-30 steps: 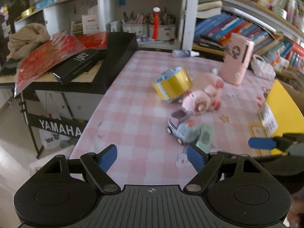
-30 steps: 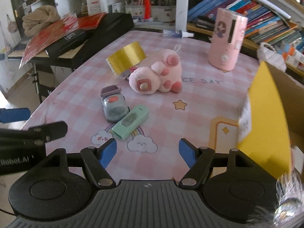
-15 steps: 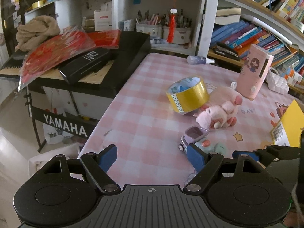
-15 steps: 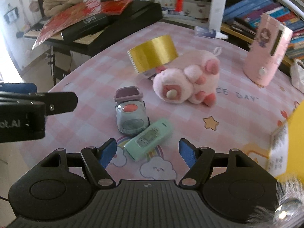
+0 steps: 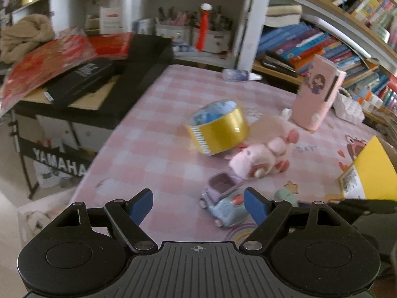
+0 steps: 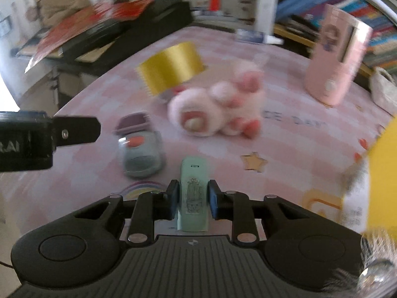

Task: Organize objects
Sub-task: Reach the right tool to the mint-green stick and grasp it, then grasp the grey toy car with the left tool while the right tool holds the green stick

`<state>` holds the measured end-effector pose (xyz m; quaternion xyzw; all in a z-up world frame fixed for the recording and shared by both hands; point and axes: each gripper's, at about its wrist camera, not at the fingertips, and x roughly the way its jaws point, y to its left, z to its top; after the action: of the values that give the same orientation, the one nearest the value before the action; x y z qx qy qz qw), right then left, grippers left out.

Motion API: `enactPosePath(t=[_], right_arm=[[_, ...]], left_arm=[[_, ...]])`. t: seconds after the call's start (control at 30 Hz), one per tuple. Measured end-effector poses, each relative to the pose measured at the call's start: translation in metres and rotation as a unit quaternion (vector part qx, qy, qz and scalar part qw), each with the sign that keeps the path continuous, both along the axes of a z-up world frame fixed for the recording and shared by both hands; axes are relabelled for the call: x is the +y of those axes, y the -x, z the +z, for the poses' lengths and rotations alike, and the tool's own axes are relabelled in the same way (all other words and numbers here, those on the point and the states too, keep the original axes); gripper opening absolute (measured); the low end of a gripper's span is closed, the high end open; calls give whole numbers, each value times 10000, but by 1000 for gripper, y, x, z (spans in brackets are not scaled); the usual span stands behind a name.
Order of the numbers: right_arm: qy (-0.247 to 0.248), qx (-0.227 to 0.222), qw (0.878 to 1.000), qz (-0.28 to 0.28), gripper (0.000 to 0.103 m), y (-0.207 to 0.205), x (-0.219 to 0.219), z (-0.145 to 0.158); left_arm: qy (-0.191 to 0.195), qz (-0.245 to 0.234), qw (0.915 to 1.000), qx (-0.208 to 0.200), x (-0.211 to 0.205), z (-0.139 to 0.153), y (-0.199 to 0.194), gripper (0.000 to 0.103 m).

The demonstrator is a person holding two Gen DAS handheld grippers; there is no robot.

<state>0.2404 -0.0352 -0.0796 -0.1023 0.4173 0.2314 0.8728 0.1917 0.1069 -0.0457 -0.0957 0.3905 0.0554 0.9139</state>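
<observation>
Pick-up step under way. Right gripper [image 6: 192,200] just clamped, jaws pinching mint-green case [image 6: 193,193] lengthwise, low over pink checked table [image 6: 285,136]. Left gripper [image 5: 198,204] spread wide, empty, hovering near toy car [image 5: 223,204]. Tape roll [image 5: 218,126] leaning against plush pig [image 5: 263,154]. Next, probably: lift case clear, carry right toward yellow box [image 5: 372,173], keep grip firm.

tape roll [image 5: 218,126]: glossy gold | pig toy [image 6: 218,106]: fuzzy plush | toy car [image 6: 141,156]: smooth plastic

A home study: crammed bookshelves [image 5: 310,39], pen pots [image 5: 173,28], a Yamaha keyboard stand [image 5: 58,164].
</observation>
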Motion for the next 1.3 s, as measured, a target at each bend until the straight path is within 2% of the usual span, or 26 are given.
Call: enactPosePath(t=[0.1,0.23,0.33,0.47,0.57,0.7,1.07,1.13,1.17,1.2,1.3], right_arm=[[2,-223,9994,-257,23,-3,-12,10],[38,-289,9988,-393,23,-7,-24,13],[69,-279,9986,-438,23,-9,-29,13],[52,-266,9987,-424,23,-11,-30,12],[69,-312,9990,-302,23,-10,-27,12],[43,-295,9990,-344,23,-12,-27,12],[-197,-289,9984,-450,23,-6,-30,19],[-252,-313,9980,-496,23,-2,-32,23],[-276,-325,9978,-516,23,0,-33,24],[-298,-345,9975,-540,23,2,-34,27],[-354,-409,9968,-592,23,12,-37,33]], left_arm=[[68,-165,9998,92,-9,-6,-15,81],[-124,-295,9990,311,-22,-19,-33,80],[-229,-328,9977,538,-26,-30,-43,71],[-115,-319,9966,755,-26,-42,-51,60],[-227,-383,9964,726,-29,-42,-51,58],[-159,-395,9969,659,-26,-38,-47,57],[38,-484,9988,105,-20,-2,-16,55],[54,-522,9986,11,-20,4,-8,52],[59,-553,9984,-37,-20,6,-4,47],[51,-587,9983,-56,-21,8,-1,37],[110,-610,9981,-16,-20,7,8,36]])
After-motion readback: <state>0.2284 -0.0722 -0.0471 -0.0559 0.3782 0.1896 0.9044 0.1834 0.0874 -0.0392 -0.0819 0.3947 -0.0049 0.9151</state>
